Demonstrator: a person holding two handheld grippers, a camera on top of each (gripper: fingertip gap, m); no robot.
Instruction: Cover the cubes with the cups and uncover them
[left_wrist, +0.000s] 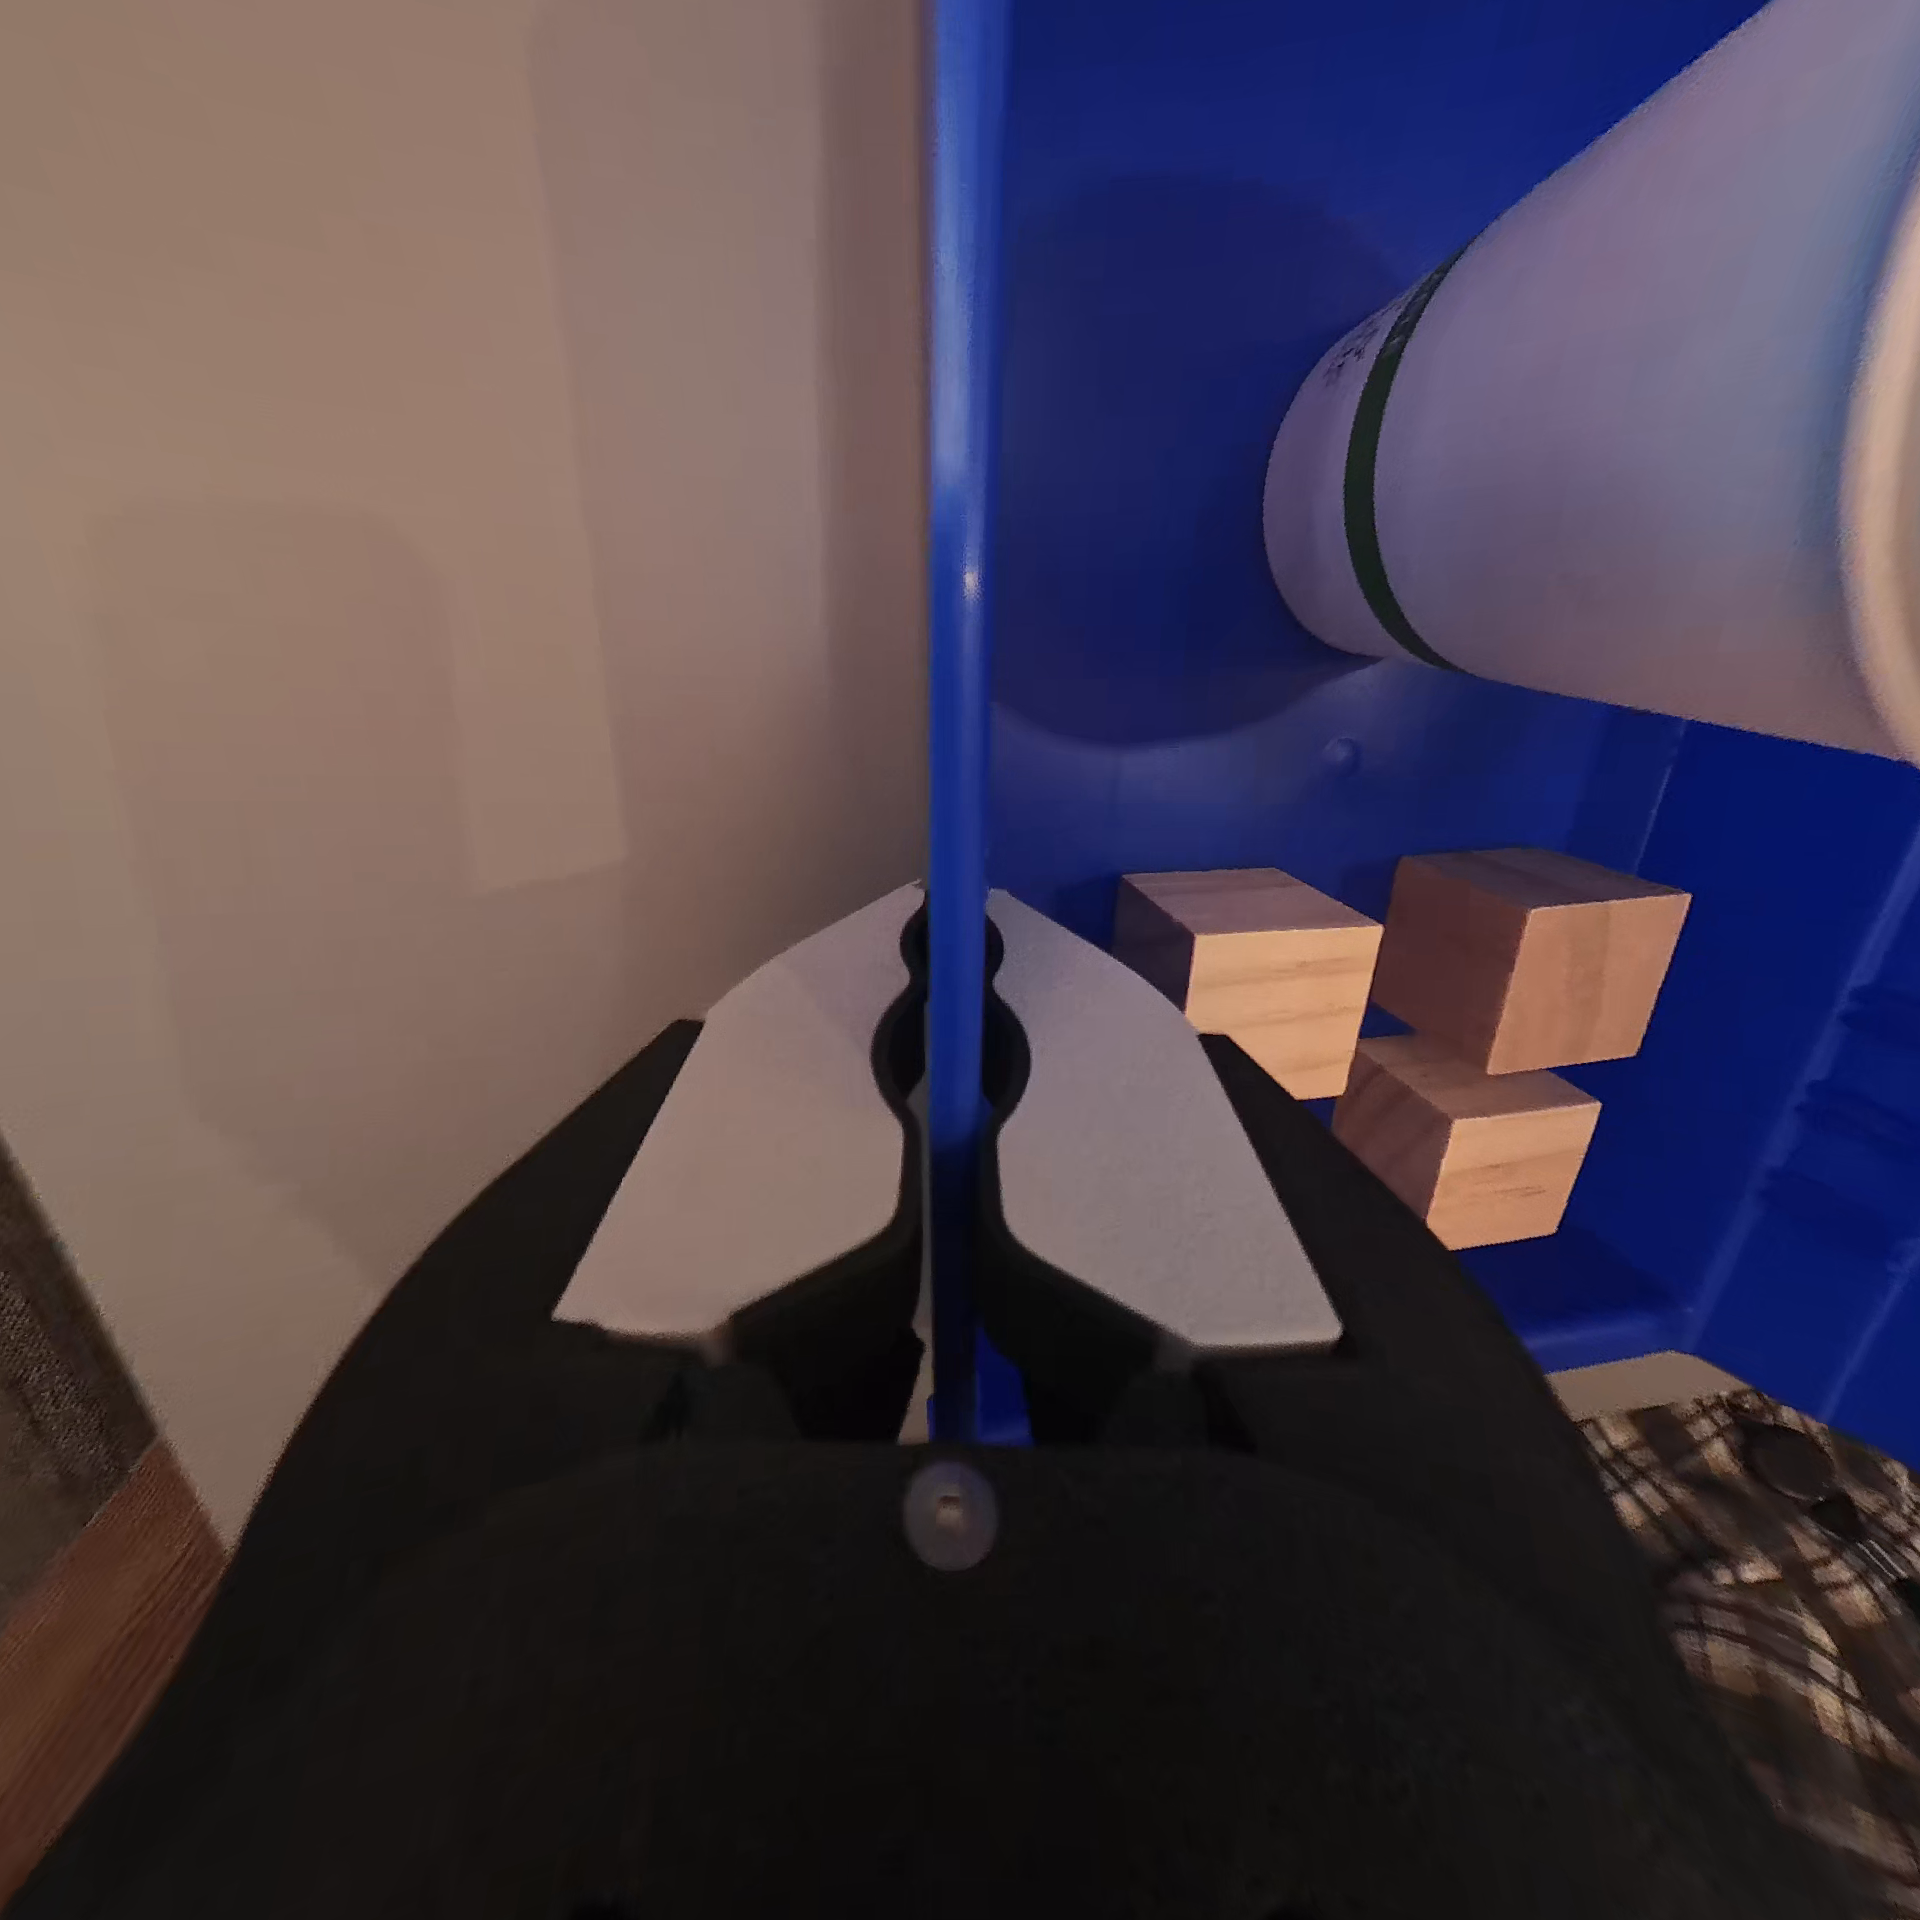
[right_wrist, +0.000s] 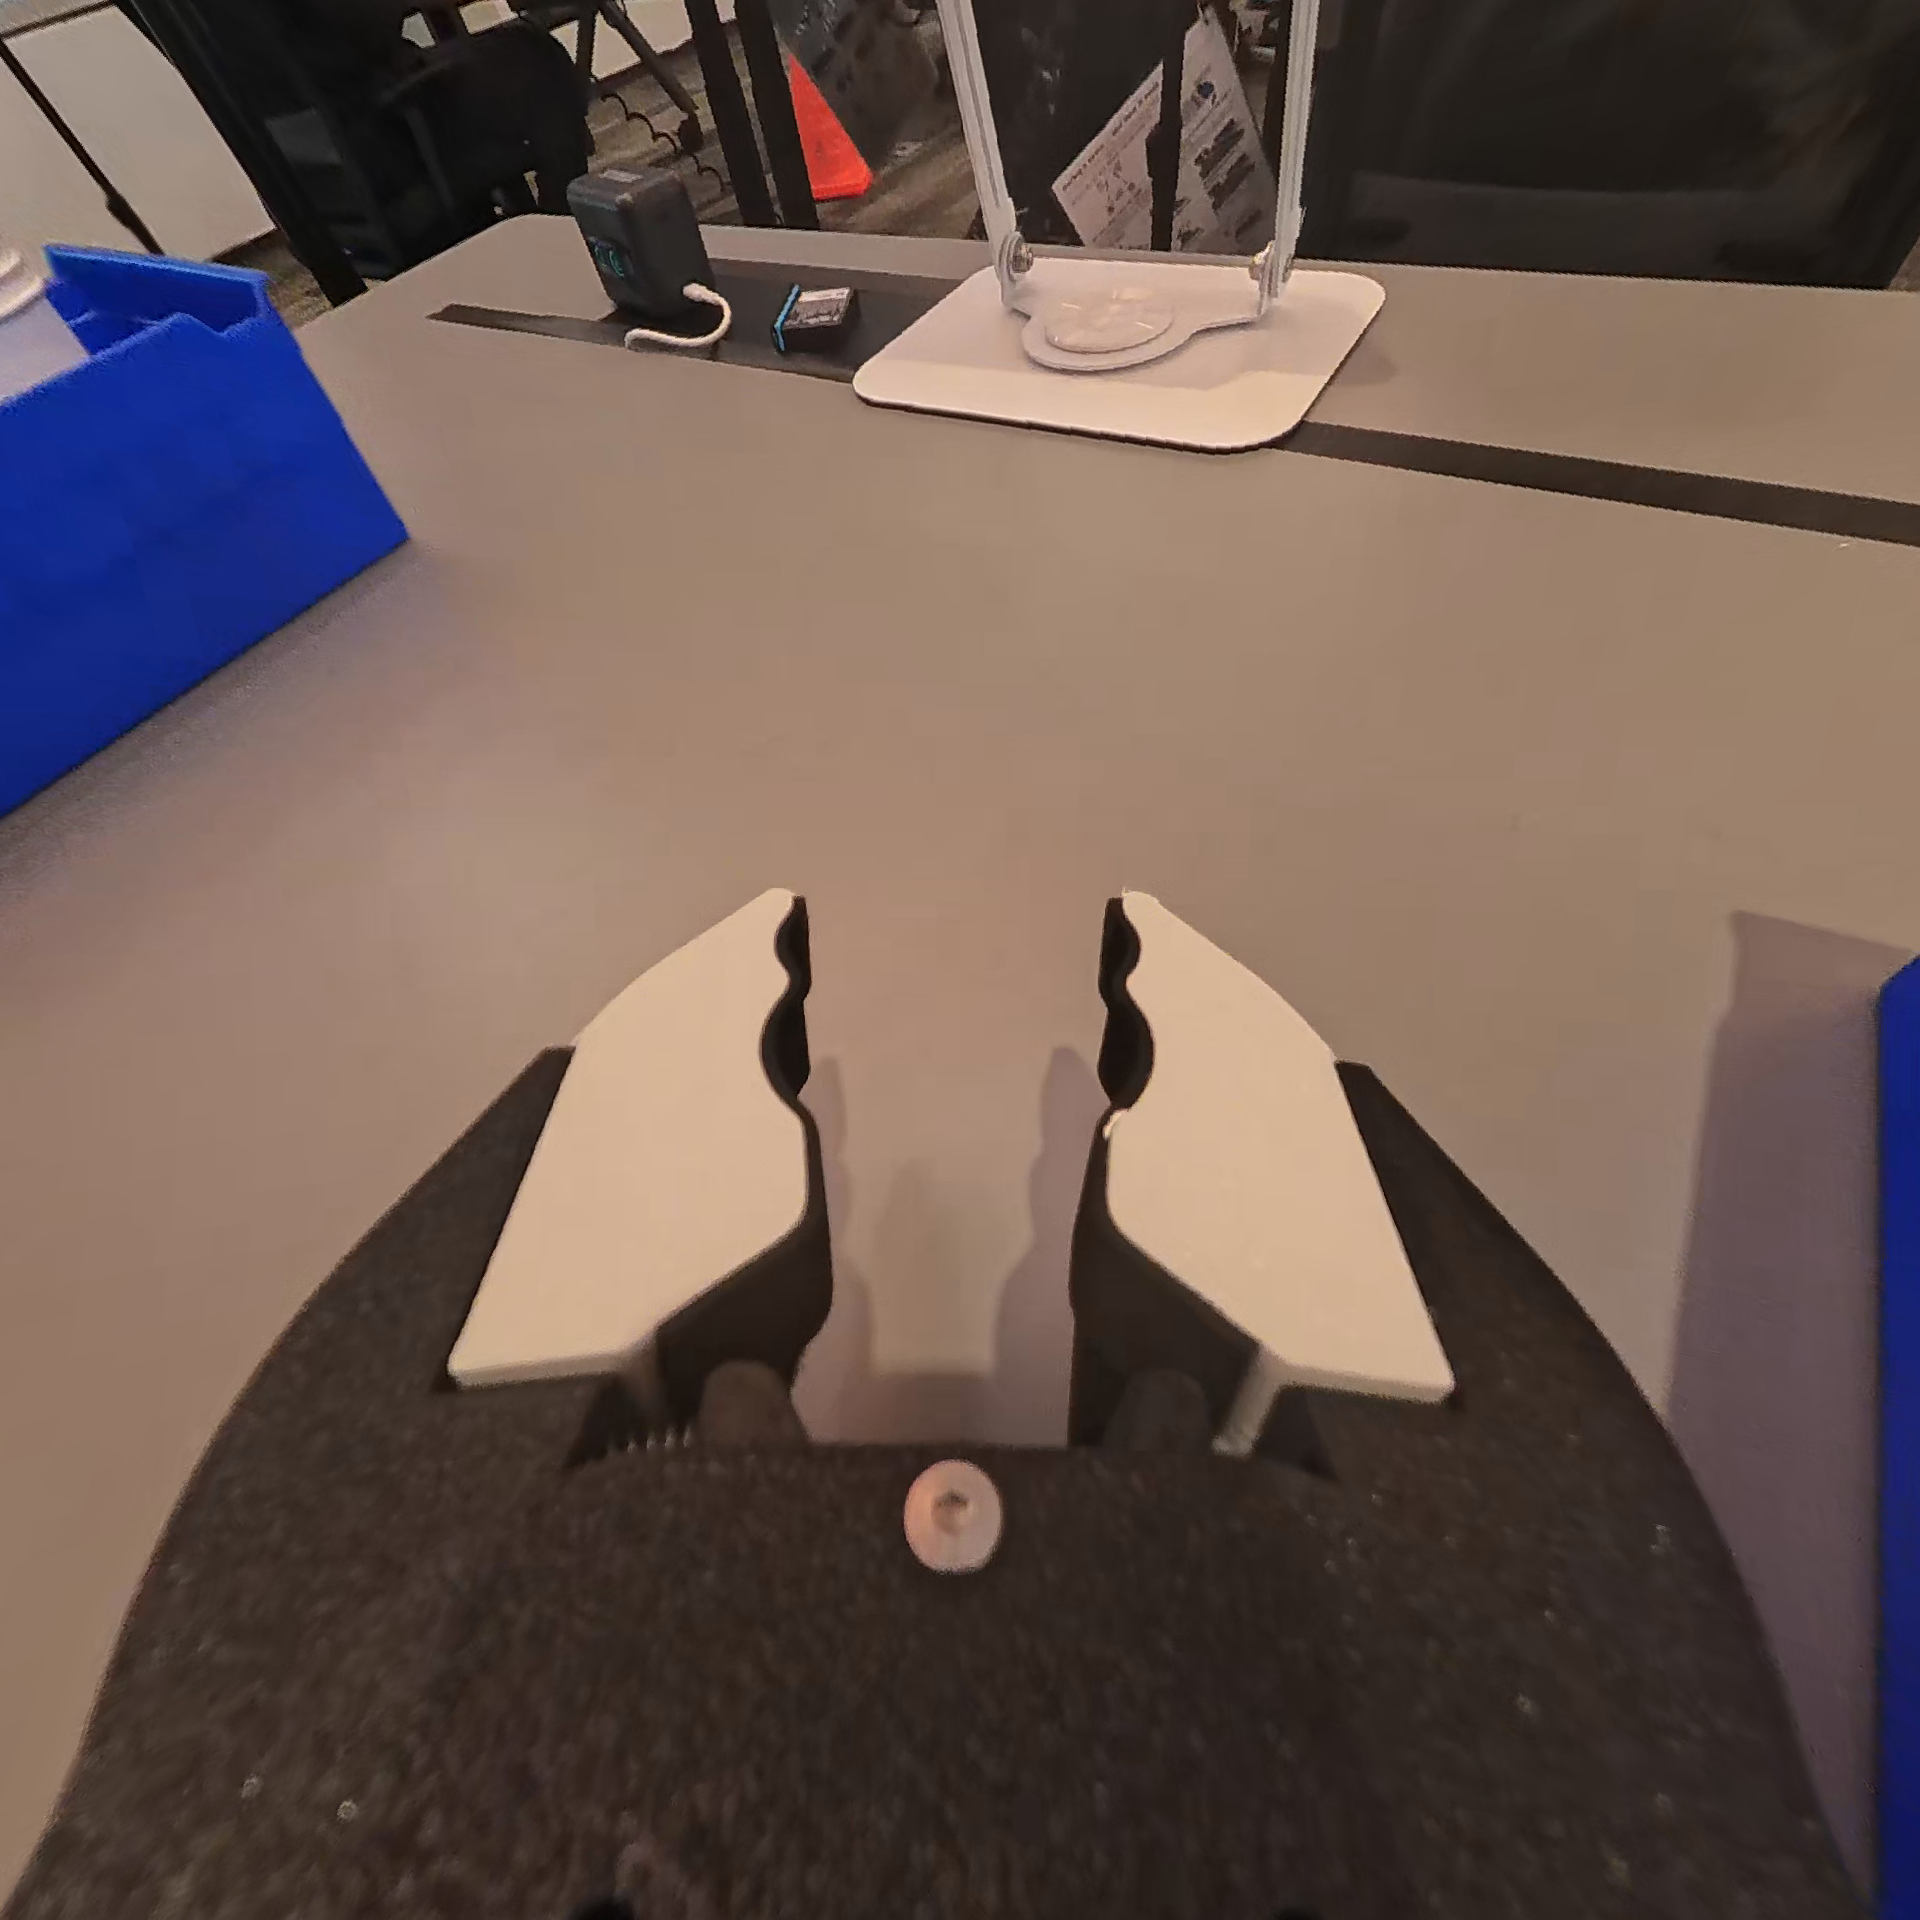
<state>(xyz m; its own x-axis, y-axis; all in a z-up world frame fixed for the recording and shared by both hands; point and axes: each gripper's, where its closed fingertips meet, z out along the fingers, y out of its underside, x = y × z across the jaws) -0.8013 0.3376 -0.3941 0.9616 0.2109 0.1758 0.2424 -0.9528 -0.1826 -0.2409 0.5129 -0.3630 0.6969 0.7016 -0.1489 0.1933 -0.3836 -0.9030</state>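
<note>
In the left wrist view my left gripper (left_wrist: 951, 914) is shut on the thin side wall of a blue bin (left_wrist: 961, 520). Inside the bin, to the right of my fingers, lie three wooden cubes: one (left_wrist: 1262, 971) next to the right finger, one (left_wrist: 1538, 951) further right, one (left_wrist: 1475, 1143) below them. A white cup with a dark green band (left_wrist: 1600, 468) lies on its side above the cubes, its base pointing left. In the right wrist view my right gripper (right_wrist: 956, 914) is open and empty above the grey table (right_wrist: 935, 644).
A blue bin (right_wrist: 156, 499) stands at the table's left in the right wrist view. A blue edge (right_wrist: 1901, 1351) shows at the far right. At the back stand a white stand base (right_wrist: 1122, 364), a small dark device (right_wrist: 634, 255) with a cable, and a small black box (right_wrist: 816, 310).
</note>
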